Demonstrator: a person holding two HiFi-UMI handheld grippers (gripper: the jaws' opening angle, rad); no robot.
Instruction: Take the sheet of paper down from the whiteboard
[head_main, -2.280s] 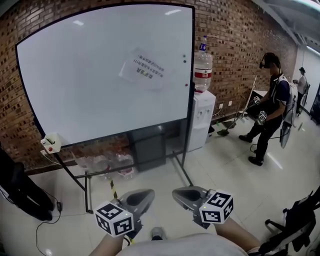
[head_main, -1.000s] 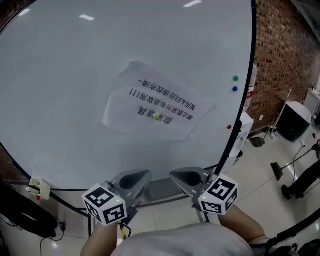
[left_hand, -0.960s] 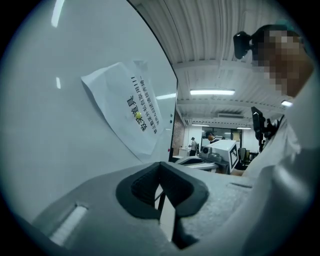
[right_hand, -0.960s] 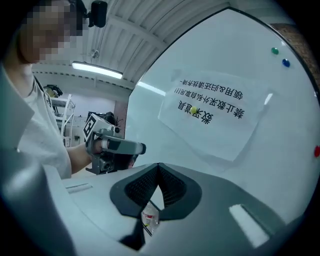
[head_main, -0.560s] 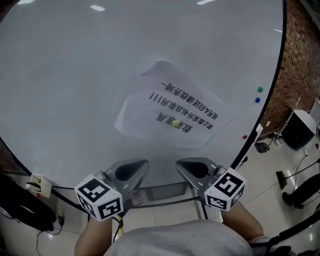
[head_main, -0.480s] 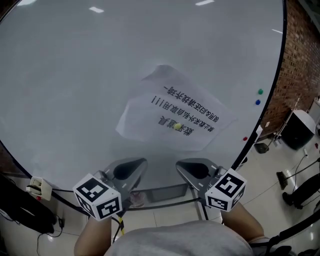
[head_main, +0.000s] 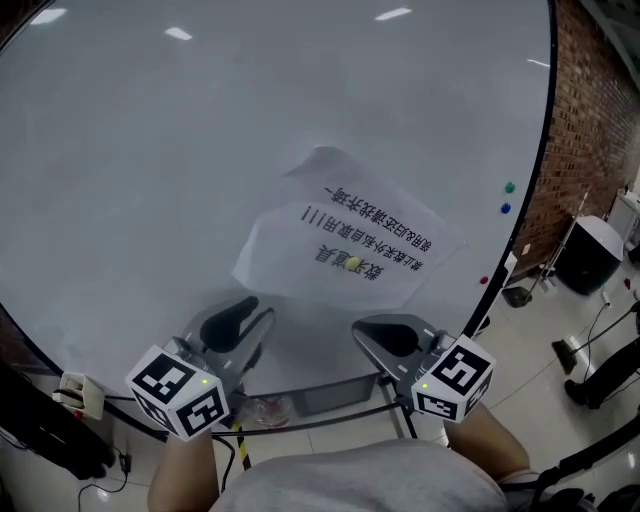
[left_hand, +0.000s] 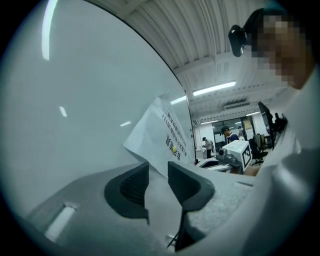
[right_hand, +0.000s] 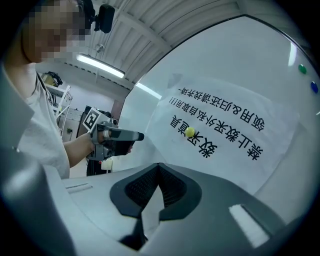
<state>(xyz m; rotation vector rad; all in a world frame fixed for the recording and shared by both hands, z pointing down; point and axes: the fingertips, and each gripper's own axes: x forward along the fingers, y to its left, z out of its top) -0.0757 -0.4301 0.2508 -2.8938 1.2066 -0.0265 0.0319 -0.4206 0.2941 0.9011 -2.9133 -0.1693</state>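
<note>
A white sheet of paper with printed lines hangs crumpled and tilted on the whiteboard, pinned by a small yellow magnet. My left gripper is held level just below the sheet's lower left corner. Its jaws have just been opening and stand a little apart with nothing between them. In the left gripper view the paper lies just beyond the left gripper. My right gripper is shut and empty below the sheet. The right gripper view shows the paper and magnet above the right gripper.
Green, blue and red magnets sit near the board's right edge. A brick wall stands to the right. A white box hangs at the board's lower left. The board's black frame bars run below the grippers.
The whiteboard has come much closer. The left gripper has shifted left and up, rolled a little, and its jaws have parted. The right gripper has risen slightly and stays shut.
</note>
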